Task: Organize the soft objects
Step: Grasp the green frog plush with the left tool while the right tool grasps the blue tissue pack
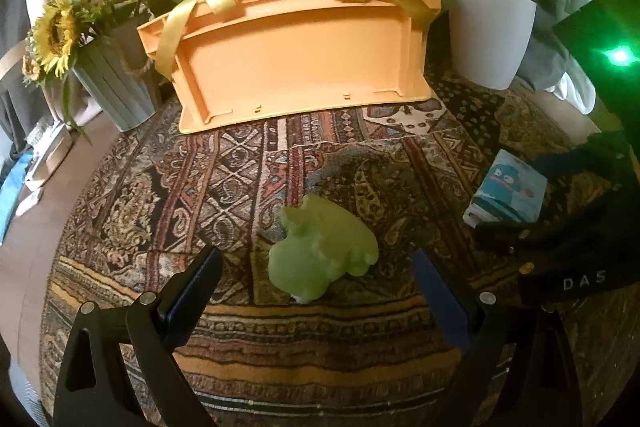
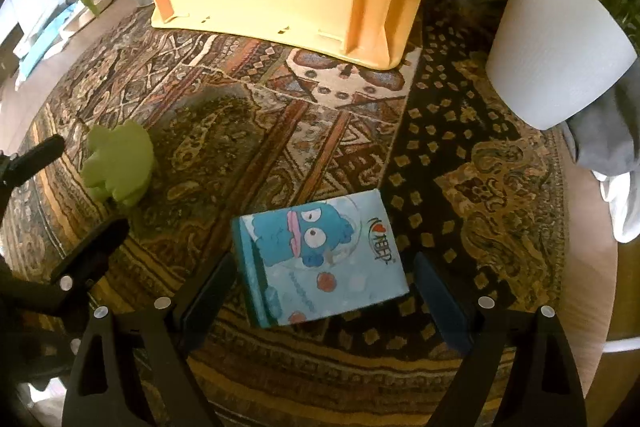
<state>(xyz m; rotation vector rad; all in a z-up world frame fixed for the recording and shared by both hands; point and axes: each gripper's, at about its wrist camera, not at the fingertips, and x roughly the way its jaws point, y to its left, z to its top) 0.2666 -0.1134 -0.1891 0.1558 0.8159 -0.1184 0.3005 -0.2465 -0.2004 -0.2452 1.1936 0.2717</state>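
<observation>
Currently the left gripper (image 1: pixel 316 291) hangs wide open and empty over the soft light-green plush toy (image 1: pixel 324 251), which lies mid-way across the patterned woven rug (image 1: pixel 240 163), well short of the orange plastic crate (image 1: pixel 296 55) at the rug's far edge. The right gripper (image 2: pixel 320 291) is equally spread, holding nothing, straddling the blue cartoon-printed tissue pack (image 2: pixel 324 263). Both things look light and squashy; pinching across each middle seems best.

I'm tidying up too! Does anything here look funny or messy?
The orange crate looks tipped on its side, bottom facing us, yellow straps draped over it. The green plush toy lies loose on the rug.
</observation>
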